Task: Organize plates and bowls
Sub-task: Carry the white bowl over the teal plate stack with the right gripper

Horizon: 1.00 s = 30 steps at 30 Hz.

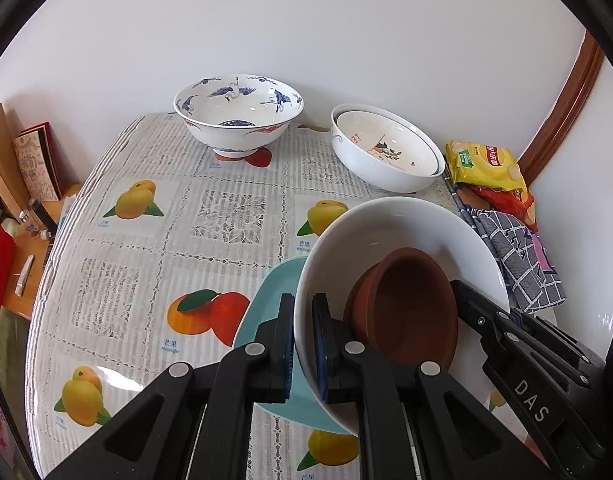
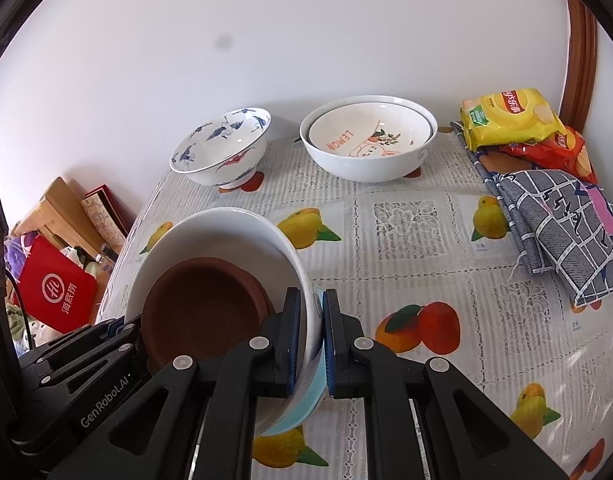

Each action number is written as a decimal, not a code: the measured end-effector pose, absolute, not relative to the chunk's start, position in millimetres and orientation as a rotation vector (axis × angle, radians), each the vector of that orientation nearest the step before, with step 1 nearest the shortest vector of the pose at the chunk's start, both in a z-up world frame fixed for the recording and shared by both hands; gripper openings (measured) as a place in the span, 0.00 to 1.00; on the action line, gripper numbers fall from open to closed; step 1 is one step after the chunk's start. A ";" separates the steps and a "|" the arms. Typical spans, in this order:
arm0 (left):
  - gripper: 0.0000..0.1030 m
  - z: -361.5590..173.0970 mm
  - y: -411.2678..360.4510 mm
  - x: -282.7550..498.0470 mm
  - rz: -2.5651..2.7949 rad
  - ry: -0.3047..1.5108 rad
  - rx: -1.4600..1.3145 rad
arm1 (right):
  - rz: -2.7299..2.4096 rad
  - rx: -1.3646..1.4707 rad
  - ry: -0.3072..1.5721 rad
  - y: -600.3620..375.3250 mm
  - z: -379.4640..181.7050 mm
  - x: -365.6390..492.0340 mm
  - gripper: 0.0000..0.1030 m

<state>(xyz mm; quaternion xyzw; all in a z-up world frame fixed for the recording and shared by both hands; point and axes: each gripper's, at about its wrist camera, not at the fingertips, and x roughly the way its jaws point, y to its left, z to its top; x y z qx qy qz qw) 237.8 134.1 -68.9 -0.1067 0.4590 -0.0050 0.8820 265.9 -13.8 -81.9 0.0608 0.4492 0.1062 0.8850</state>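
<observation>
A white bowl (image 1: 386, 224) (image 2: 210, 224) with a brown bowl (image 1: 410, 312) (image 2: 202, 312) inside it is tilted over the fruit-print tablecloth (image 1: 154, 248). My left gripper (image 1: 302, 320) is shut on the white bowl's left rim. My right gripper (image 2: 311, 312) is shut on the opposite rim, with the edge of a light blue plate (image 2: 302, 412) pinched against the bowl. The same plate (image 1: 266, 308) shows under the bowl in the left wrist view. Whether the plate rests on the table is hidden.
At the back stand a blue-and-white crane bowl (image 1: 238, 116) (image 2: 222, 148) and two nested white bowls (image 1: 386, 152) (image 2: 366, 140). Snack bags (image 2: 506, 116) and a folded checked cloth (image 2: 558, 232) lie at the right. A cluttered wooden shelf (image 1: 26, 240) sits past the table's left edge.
</observation>
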 end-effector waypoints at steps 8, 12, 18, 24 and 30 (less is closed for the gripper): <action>0.09 -75.5 138.8 240.1 -0.008 0.967 -0.231 | 0.224 0.122 0.947 -9.7 -87.9 269.8 0.10; 0.09 -78.1 141.1 241.2 -0.005 0.972 -0.233 | 0.226 0.118 0.951 -7.0 -90.7 271.0 0.10; 0.09 -83.0 145.2 243.4 -0.001 0.981 -0.239 | 0.231 0.116 0.962 -3.5 -95.6 273.6 0.10; 0.09 -86.8 148.8 245.1 0.003 0.987 -0.239 | 0.234 0.115 0.970 -0.4 -98.9 276.4 0.10; 0.09 -90.1 151.3 246.9 0.006 0.994 -0.241 | 0.237 0.110 0.977 2.7 -102.0 278.1 0.10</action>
